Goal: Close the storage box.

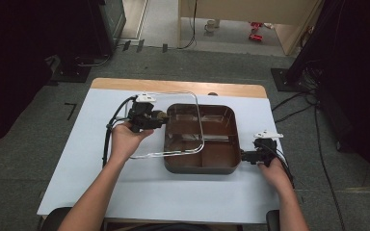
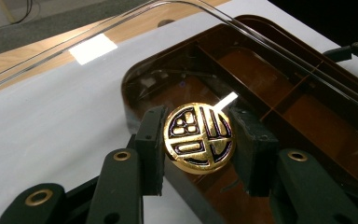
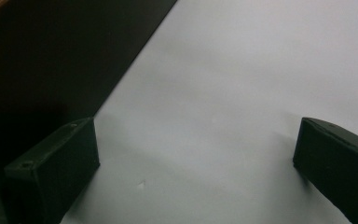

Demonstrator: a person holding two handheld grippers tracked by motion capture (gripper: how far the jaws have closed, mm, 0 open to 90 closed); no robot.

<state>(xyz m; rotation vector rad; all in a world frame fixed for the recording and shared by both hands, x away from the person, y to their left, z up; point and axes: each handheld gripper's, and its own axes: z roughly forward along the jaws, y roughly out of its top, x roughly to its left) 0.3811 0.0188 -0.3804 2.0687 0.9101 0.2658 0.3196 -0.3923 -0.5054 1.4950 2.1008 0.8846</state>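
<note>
Left gripper (image 2: 199,140) is clamping the round gold knob (image 2: 199,139) of the clear lid (image 1: 166,124); in the left gripper view both pads are pressing on the knob's rim, one on each side, so the jaws are closed as far as the knob allows. The lid is hanging half off the brown compartment tray (image 1: 233,139): its right part is overlapping the tray's left compartments, its left part is reaching out over the white table sheet (image 1: 77,183). Whether the lid is riding on the tray rim or is lifted clear of it I cannot tell.

Right gripper (image 1: 247,156) is resting on the table at the tray's right side, near the front corner. In the right gripper view its jaws are standing wide apart with nothing between them; the left jaw is sitting right beside the dark tray wall (image 3: 51,60), contact unclear.

Key relation: the tray is lying to the right of the lid-holding hand, and the free sheet is lying to its left and toward the person. Judgement: the lid is coming off, with the left hand carrying and the right gripper steadying the tray. Set-down would call for a clear patch to the left, lid kept level.
</note>
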